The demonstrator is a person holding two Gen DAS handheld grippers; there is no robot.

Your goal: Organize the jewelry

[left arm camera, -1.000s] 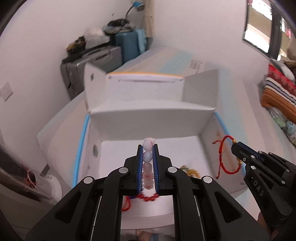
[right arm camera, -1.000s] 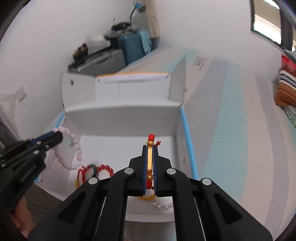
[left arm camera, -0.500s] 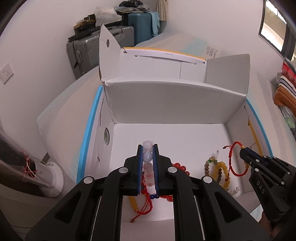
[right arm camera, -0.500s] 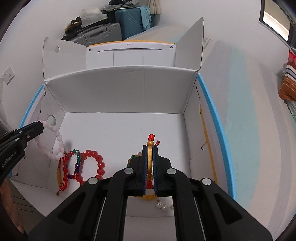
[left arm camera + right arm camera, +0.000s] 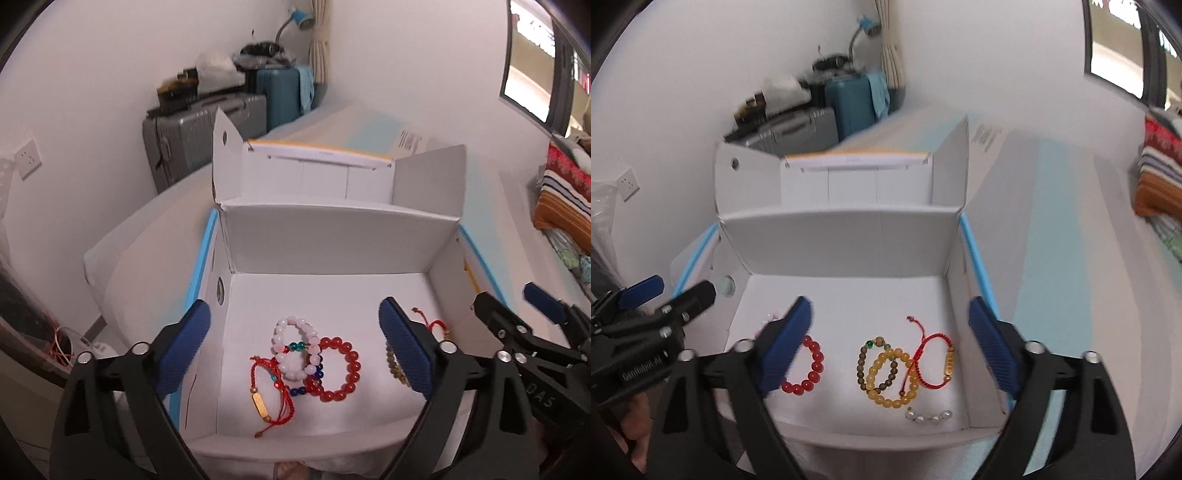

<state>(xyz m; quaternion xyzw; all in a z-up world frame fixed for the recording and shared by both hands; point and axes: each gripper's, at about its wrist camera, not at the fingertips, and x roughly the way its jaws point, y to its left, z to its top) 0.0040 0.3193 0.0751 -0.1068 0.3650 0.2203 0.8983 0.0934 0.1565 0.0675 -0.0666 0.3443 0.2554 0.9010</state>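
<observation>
left gripper [image 5: 293,332] and right gripper [image 5: 890,332] both just sprung wide apart, nothing between the pads, pink bead bracelet [image 5: 295,350] and red cord bracelet [image 5: 932,363] lay on white cardboard box [image 5: 332,240] floor

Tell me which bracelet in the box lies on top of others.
The pale pink bead bracelet: it overlaps the multicoloured bead bracelet; the red bead bracelet lies beside them.

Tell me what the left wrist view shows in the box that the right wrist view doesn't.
Only the left wrist view shows the whole pink bead bracelet, lying over a multicoloured bead bracelet, and beside them a red cord bracelet. Only the right wrist view shows the yellow bead bracelet and pearl strand. Both show the red bead bracelet and white box.
</observation>
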